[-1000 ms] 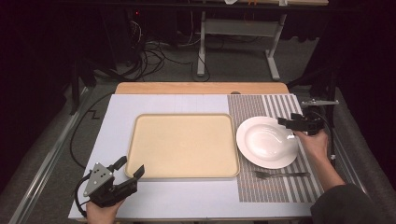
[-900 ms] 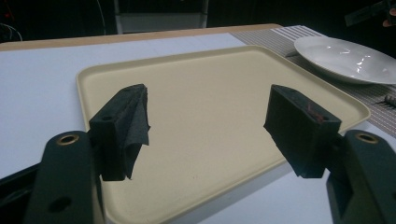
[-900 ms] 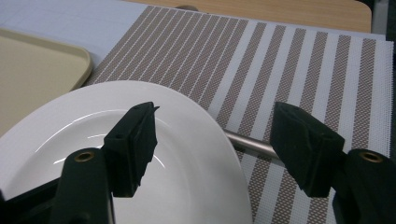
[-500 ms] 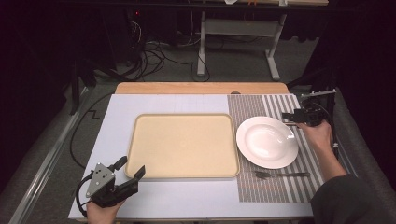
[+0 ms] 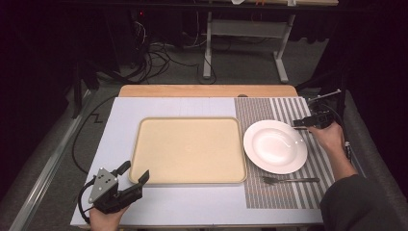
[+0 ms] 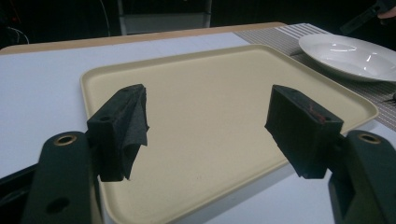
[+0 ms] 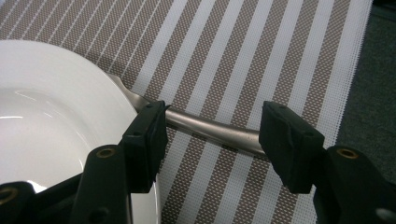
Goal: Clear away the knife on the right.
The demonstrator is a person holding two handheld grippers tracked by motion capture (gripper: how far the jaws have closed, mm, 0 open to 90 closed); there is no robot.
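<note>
Cutlery work looks barely begun: the right tool (image 7: 212, 135), jaws spread, straddles a plain silver metal utensil handle (image 7: 210, 128) that lies on the brown-and-white striped woven placemat (image 7: 261, 56) at the tabletop's right edge, its far end tucked under the rim of the round white ceramic plate (image 7: 51, 121). Nothing is pinched yet, so closing, lifting and placing all remain, by my reading. A silver metal fork (image 5: 291, 180) lies on the same placemat toward the near edge, just beside the plate (image 5: 275, 146). The left tool (image 5: 127, 179), jaws also spread and empty, rests at the near left corner, facing the empty beige rectangular plastic tray (image 5: 188, 150).

The right gripper view reveals the handle between the jaws; from the high view the right tool (image 5: 308, 122) merely sits at the plate's right rim. The left gripper view shows the left tool (image 6: 205, 126) clear of the tray (image 6: 205, 93).
</note>
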